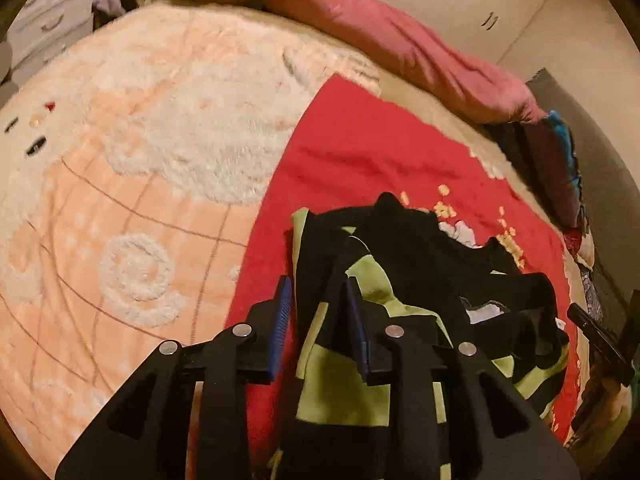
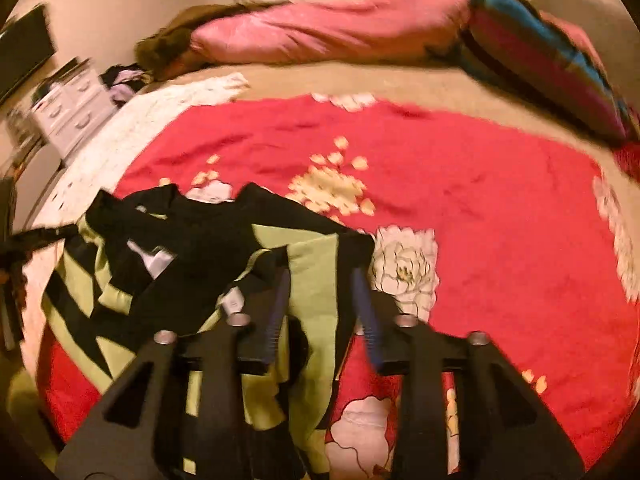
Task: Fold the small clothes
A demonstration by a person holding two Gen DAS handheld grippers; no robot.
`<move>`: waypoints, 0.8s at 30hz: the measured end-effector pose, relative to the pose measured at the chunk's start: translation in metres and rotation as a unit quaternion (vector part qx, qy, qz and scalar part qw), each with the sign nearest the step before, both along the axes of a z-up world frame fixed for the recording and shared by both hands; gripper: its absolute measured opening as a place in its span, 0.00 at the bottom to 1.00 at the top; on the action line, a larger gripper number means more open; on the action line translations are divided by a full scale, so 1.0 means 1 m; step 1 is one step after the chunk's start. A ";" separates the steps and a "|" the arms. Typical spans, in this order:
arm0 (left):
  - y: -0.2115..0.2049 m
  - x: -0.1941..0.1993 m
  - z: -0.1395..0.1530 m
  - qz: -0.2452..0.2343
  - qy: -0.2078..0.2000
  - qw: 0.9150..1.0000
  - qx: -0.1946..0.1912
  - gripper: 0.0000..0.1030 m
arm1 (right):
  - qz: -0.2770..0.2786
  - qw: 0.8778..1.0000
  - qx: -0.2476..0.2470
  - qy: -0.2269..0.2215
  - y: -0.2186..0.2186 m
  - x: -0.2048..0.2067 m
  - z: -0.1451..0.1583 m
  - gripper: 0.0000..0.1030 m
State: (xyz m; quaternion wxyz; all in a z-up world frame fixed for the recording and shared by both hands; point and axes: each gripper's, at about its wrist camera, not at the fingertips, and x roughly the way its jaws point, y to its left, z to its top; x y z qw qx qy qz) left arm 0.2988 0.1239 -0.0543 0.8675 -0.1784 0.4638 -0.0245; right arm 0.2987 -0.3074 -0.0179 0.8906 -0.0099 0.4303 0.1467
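A small black and lime-green garment (image 1: 420, 264) lies crumpled on a red flowered cloth (image 1: 360, 152) spread on the bed. My left gripper (image 1: 318, 282) hangs just over the garment's left edge. Its jaws stand apart, and the blue pads (image 1: 282, 308) do not press on the cloth. In the right wrist view the same garment (image 2: 192, 240) fills the lower left. My right gripper (image 2: 320, 274) is over its right green part, open, with green cloth showing in the gap but not pinched. The garment's near edge is hidden under both grippers.
A fluffy peach blanket (image 1: 140, 140) covers the bed left of the red cloth (image 2: 480, 200). A pink pillow (image 2: 320, 28) and a striped cushion (image 2: 540, 60) lie along the far side. White drawers (image 2: 72, 108) stand beyond the bed's left edge.
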 end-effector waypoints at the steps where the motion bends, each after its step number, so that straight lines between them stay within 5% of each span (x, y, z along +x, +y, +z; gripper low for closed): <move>1: -0.002 -0.004 0.007 -0.006 -0.012 1.000 0.011 0.26 | 0.018 1.000 -0.004 -0.011 0.004 -0.004 0.003 0.32; 6: -0.020 -0.004 0.028 -0.043 -0.036 0.997 0.045 0.26 | 0.138 0.986 -0.073 -0.052 0.048 -0.025 0.013 0.36; 10: -0.041 0.000 0.028 -0.074 -0.034 0.995 0.050 0.34 | 0.175 0.966 -0.189 -0.002 0.079 -0.020 -0.019 0.36; 12: -0.049 0.004 0.017 -0.084 -0.019 0.995 0.049 0.38 | 0.173 0.966 -0.190 0.016 0.077 -0.014 -0.032 0.27; 13: -0.051 0.005 0.009 -0.087 -0.008 0.995 0.046 0.38 | 0.166 0.968 -0.185 0.027 0.075 -0.010 -0.038 0.07; 14: -0.052 0.007 0.003 -0.086 0.001 0.995 0.044 0.38 | 0.157 0.970 -0.183 0.037 0.072 -0.007 -0.042 0.06; 19: -0.043 0.006 -0.018 -0.075 0.017 0.997 0.024 0.38 | 0.071 0.997 -0.011 0.036 0.024 0.002 -0.018 0.04; 22: -0.039 0.006 -0.018 -0.068 0.016 0.997 0.020 0.38 | -0.011 0.994 0.102 0.028 -0.019 0.011 -0.008 0.05; 24: -0.036 0.008 -0.017 -0.062 0.015 0.998 0.015 0.39 | -0.090 0.984 0.139 0.065 -0.049 0.025 -0.024 0.07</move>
